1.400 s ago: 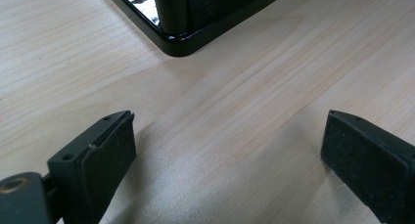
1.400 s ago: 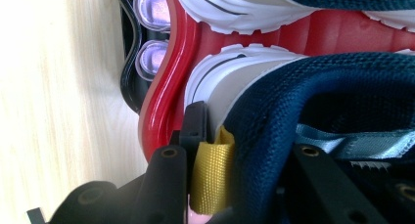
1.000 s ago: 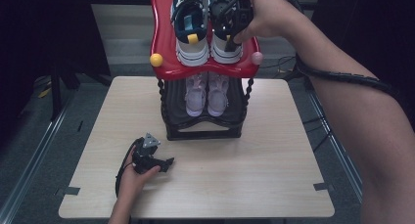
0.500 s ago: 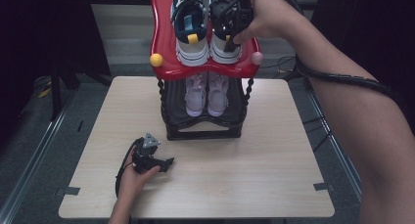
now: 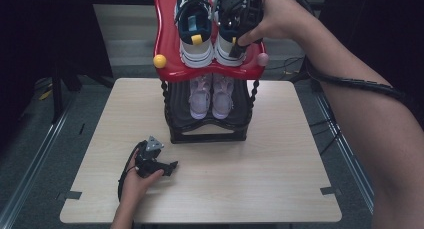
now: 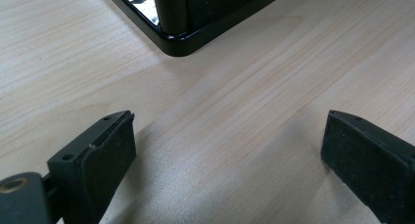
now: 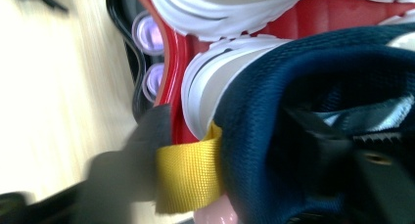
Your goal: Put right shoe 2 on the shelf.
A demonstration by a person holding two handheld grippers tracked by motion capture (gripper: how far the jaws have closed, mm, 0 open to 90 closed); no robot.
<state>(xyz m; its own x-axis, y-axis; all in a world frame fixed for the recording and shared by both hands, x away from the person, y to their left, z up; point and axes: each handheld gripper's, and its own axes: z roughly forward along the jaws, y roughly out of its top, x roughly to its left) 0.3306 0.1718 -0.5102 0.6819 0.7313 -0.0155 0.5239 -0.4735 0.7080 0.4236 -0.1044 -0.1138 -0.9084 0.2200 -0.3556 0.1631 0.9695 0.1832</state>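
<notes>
Two navy and white sneakers stand on the red top shelf (image 5: 165,34) of a black shoe rack (image 5: 207,136). The left sneaker (image 5: 192,24) has a yellow heel loop. My right gripper (image 5: 234,46) is at the heel of the right sneaker (image 5: 226,54). In the right gripper view its jaws (image 7: 240,155) have just been opening, and the navy heel and yellow loop (image 7: 188,175) sit between them: one jaw outside, one inside the shoe. My left gripper (image 5: 167,166) rests on the table in front of the rack, open and empty (image 6: 227,150).
A pair of pink shoes (image 5: 211,96) sits on the rack's lower shelf. The rack's black base corner (image 6: 181,40) lies just ahead of the left gripper. The wooden table (image 5: 280,179) has free room on both sides of the rack.
</notes>
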